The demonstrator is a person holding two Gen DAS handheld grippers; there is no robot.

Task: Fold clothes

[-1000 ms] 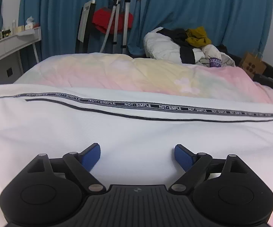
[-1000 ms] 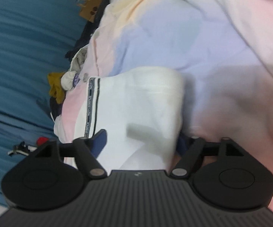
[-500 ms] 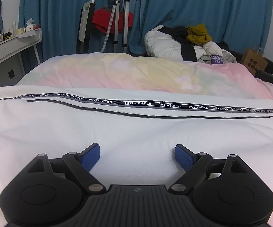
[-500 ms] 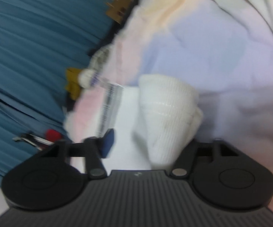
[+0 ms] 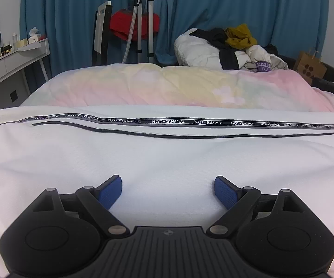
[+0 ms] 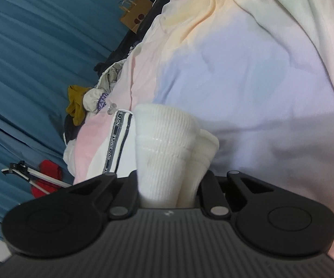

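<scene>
White trousers (image 5: 167, 157) with a black "NOT-SIMPLE" side stripe lie spread across the pastel duvet (image 5: 157, 85). My left gripper (image 5: 168, 191) is open, its blue pads resting low over the white cloth, holding nothing. In the right wrist view my right gripper (image 6: 169, 185) is shut on the ribbed white cuff (image 6: 164, 143) of the trousers, which is bunched between the jaws and lifted off the duvet (image 6: 236, 64). The striped trouser leg (image 6: 116, 143) trails away to the left.
A pile of clothes (image 5: 227, 46) sits at the bed's far end. A brown paper bag (image 5: 310, 67) stands at the right. A steamer stand with a red garment (image 5: 139, 20) and a grey desk (image 5: 11, 64) stand by the blue curtains.
My right gripper has closed on the trouser cuff and lifted it, bunching the cloth between the jaws. My left gripper has hardly moved and stays open.
</scene>
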